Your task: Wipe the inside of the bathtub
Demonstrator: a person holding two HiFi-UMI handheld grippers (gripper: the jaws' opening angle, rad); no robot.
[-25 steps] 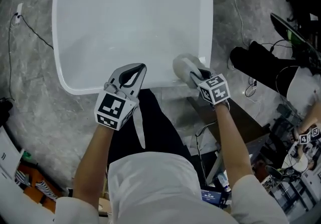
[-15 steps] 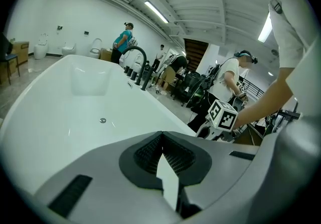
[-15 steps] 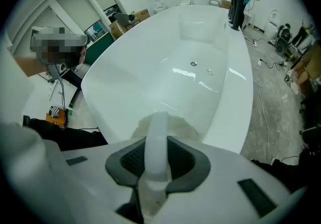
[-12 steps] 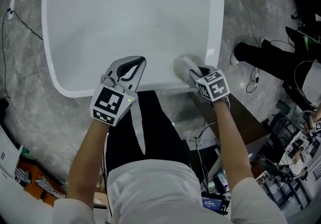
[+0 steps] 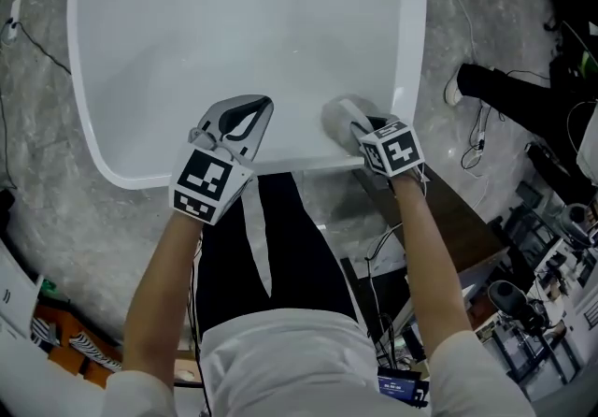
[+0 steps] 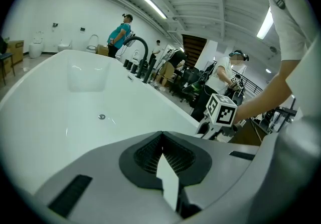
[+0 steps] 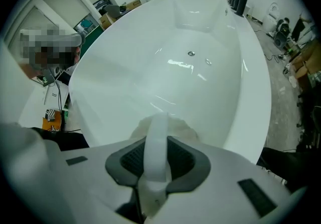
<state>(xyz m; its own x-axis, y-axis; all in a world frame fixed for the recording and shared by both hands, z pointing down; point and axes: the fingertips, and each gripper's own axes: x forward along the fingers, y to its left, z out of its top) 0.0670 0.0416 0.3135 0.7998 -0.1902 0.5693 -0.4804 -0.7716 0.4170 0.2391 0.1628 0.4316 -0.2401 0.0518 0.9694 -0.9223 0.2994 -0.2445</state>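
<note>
The white bathtub (image 5: 409, 32) fills the top of the head view; its drain (image 7: 191, 53) shows far down the basin. My right gripper (image 5: 358, 128) sits at the tub's near right corner, shut on a white cloth (image 5: 338, 115) that rests against the inside wall below the rim. In the right gripper view the cloth (image 7: 165, 126) bulges out past the jaws, with a white band of it running back between them. My left gripper (image 5: 263, 107) hovers over the near rim, to the left of the cloth, jaws shut with tips together (image 6: 161, 135); a thin white strip shows behind the tips.
A black faucet (image 6: 141, 50) stands at the tub's far right edge. People (image 6: 120, 31) stand beyond it. Cables (image 5: 33, 36) lie on the grey floor at the left; black gear and wires (image 5: 509, 93) crowd the right. My black trousers (image 5: 280, 247) press against the near rim.
Both grippers have edged a little forward over the near rim, and the head view has shifted so the tub sits nearer. The right gripper keeps its hold on the cloth.
</note>
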